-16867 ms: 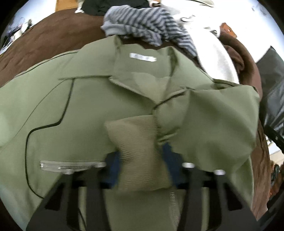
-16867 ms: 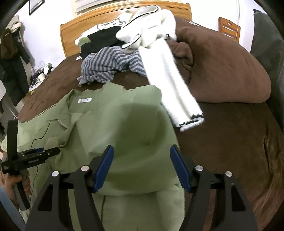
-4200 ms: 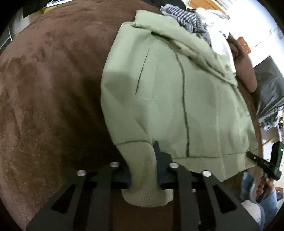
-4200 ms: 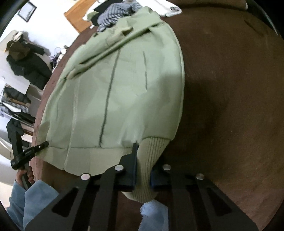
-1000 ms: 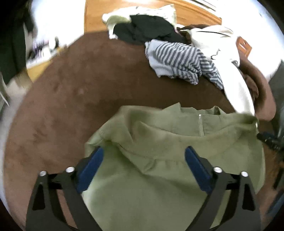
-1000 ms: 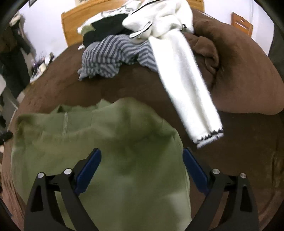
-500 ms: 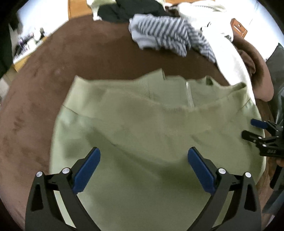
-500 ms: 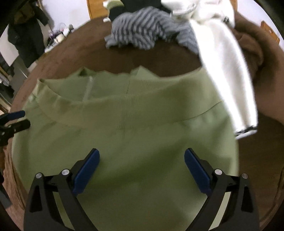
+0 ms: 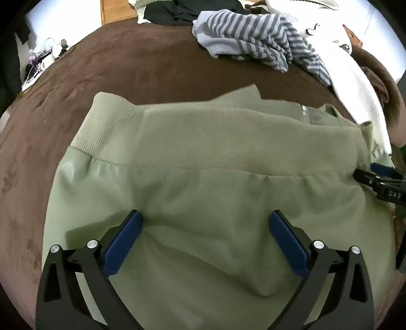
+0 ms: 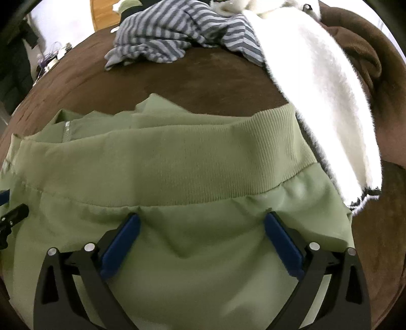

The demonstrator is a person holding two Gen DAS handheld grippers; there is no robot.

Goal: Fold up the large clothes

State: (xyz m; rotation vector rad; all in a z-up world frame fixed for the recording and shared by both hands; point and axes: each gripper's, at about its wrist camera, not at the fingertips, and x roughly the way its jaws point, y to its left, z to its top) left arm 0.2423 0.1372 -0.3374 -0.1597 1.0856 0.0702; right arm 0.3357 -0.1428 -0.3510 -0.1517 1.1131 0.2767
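An olive-green jacket (image 9: pixel 203 182) lies folded on the brown bedspread (image 9: pixel 114 73), its ribbed hem band (image 9: pixel 182 137) turned up across the far side. My left gripper (image 9: pixel 204 218) hangs open just above the jacket's left half, with only flat cloth beneath the wide jaws. In the right wrist view the same jacket (image 10: pixel 177 253) fills the frame. My right gripper (image 10: pixel 201 218) hovers over its right half, jaws opening wide, gripping nothing. Each gripper's tip shows in the other's view: the right gripper (image 9: pixel 378 182) and the left gripper (image 10: pixel 12 218).
A blue-and-grey striped garment (image 9: pixel 256 43) and a fluffy white garment (image 10: pixel 324 96) lie beyond the jacket; the white sleeve end touches the jacket's right edge. Dark clothes (image 9: pixel 175 15) sit by the wooden headboard. A bunched brown duvet (image 10: pixel 368 50) rises at right.
Both grippers have sunk toward the jacket, which now fills more of each view. The hem band lies flatter, folded over the collar end.
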